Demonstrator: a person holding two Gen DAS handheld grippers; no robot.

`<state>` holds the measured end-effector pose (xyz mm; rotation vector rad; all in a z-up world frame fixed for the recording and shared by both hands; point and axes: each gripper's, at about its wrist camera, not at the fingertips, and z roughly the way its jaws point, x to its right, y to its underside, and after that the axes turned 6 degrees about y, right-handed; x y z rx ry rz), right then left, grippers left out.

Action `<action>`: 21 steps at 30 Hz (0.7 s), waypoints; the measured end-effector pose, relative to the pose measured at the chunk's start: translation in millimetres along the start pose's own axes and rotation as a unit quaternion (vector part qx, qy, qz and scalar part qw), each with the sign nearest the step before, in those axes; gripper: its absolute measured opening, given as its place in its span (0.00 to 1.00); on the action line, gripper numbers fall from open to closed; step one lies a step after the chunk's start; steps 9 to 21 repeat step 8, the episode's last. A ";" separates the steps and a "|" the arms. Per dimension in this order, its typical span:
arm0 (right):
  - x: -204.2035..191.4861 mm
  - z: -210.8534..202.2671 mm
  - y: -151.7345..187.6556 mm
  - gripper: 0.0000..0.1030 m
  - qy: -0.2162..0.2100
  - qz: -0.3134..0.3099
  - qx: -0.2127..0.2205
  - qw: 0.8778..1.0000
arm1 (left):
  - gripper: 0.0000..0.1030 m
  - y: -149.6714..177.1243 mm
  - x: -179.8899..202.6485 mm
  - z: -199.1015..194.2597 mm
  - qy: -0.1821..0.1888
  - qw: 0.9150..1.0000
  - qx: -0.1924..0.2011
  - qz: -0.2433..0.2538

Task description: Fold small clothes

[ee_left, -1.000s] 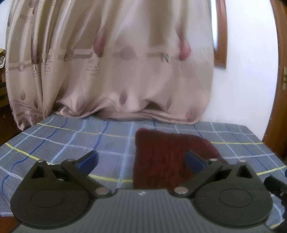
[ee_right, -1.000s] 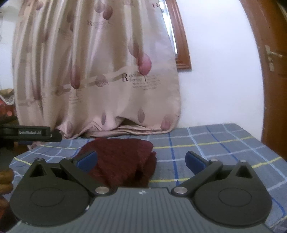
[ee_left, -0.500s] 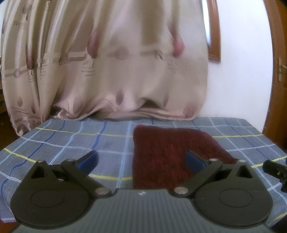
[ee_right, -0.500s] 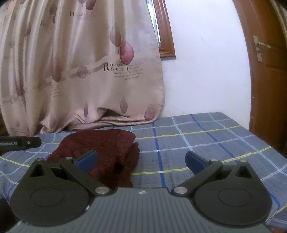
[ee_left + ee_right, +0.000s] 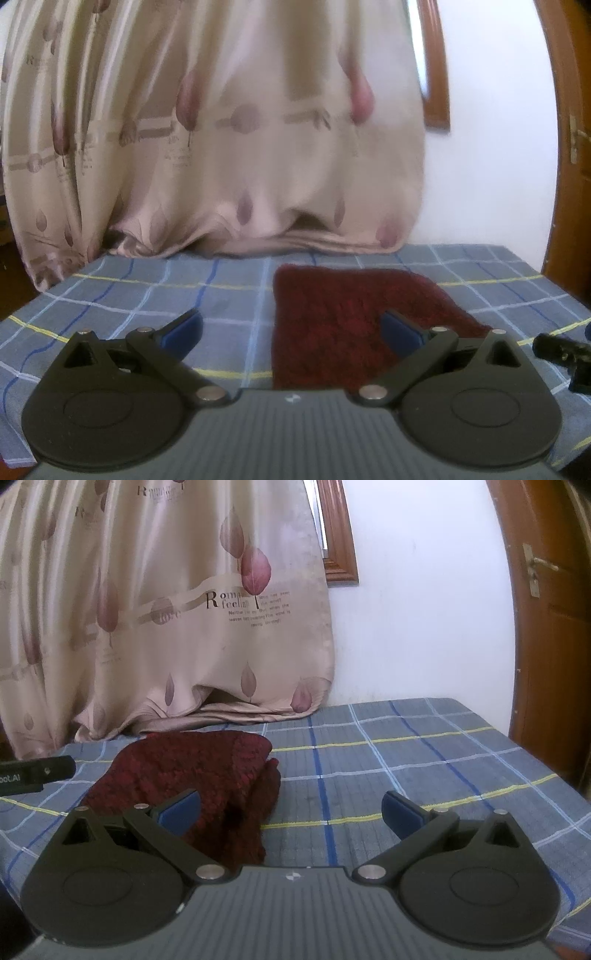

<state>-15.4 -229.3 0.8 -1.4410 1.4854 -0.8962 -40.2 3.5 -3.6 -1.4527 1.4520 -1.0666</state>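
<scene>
My left gripper (image 5: 291, 330) and right gripper (image 5: 291, 810) both hover with blue-padded jaws spread wide, holding nothing; between and just ahead of them the folded dark red knitted garment (image 5: 354, 317) lies flat on the blue-grey checked bedsheet (image 5: 406, 760), beige leaf-print curtain (image 5: 166, 609) behind

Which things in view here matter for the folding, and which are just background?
Part of the job:
- dark red knitted garment, lying on the bed
- left claw, open, holding nothing
- right claw, open, holding nothing
- plaid bedsheet, the work surface

Just there:
- leaf-print curtain, its hem resting on the bed
- wooden door
- wooden window frame
</scene>
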 end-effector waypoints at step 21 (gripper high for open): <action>-2.7 2.6 -3.0 1.00 0.004 -0.006 -0.004 1.000 | 1.00 -3.5 1.5 -1.2 0.012 1.000 -0.002 0.005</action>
